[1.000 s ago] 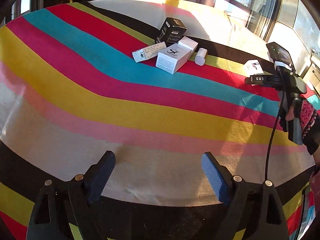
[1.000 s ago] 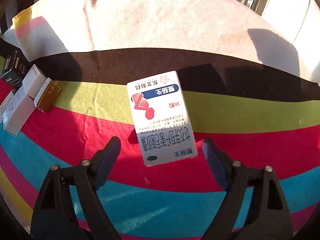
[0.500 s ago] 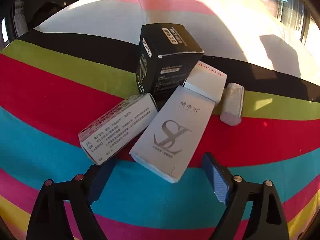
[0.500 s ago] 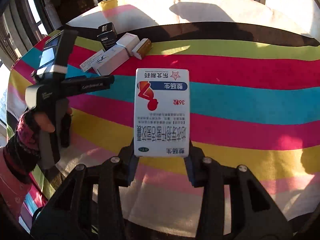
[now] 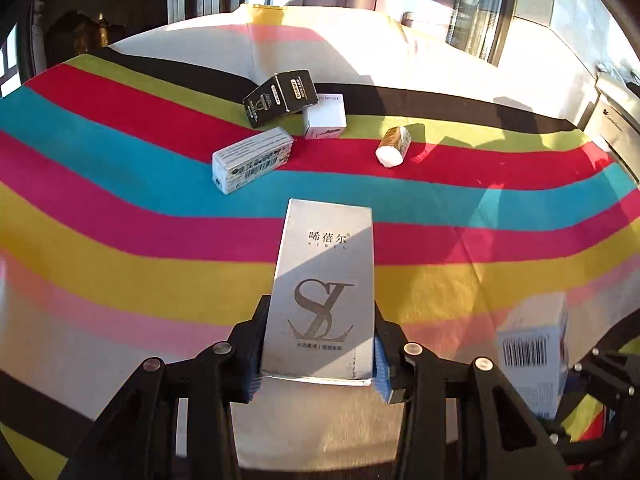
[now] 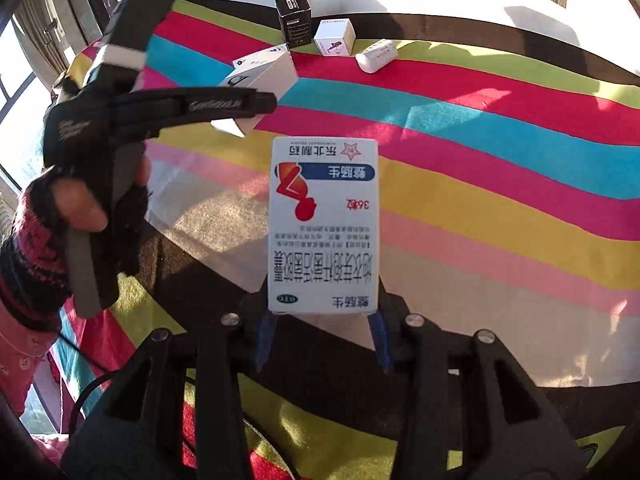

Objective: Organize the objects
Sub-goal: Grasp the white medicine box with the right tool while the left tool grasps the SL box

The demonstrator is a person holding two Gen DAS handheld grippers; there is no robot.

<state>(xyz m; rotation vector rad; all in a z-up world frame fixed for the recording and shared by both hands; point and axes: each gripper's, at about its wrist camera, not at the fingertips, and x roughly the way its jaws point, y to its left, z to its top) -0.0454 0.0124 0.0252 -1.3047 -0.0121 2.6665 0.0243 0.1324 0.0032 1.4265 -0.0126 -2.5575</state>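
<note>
My left gripper point(image 5: 318, 372) is shut on a tall grey box with an "SL" logo point(image 5: 324, 288) and holds it above the striped cloth point(image 5: 120, 216). My right gripper point(image 6: 320, 334) is shut on a white medicine box with a red figure point(image 6: 323, 224), also lifted; that box shows at the lower right of the left wrist view point(image 5: 532, 352). The left gripper and the grey box also show in the right wrist view point(image 6: 256, 92). On the cloth farther back lie a black box point(image 5: 280, 98), a small white box point(image 5: 324, 118), a long white box point(image 5: 252, 160) and a small white bottle point(image 5: 394, 146).
The striped cloth covers a rounded table whose near edge point(image 6: 200, 264) drops away below the grippers. A gloved hand point(image 6: 60, 224) holds the left gripper's handle at the left of the right wrist view. Windows point(image 5: 480, 8) stand behind the table.
My left gripper went to the pile, shut on the grey SL box and pulled it back toward the near edge. My right gripper shut on the medicine box and lifted it back.
</note>
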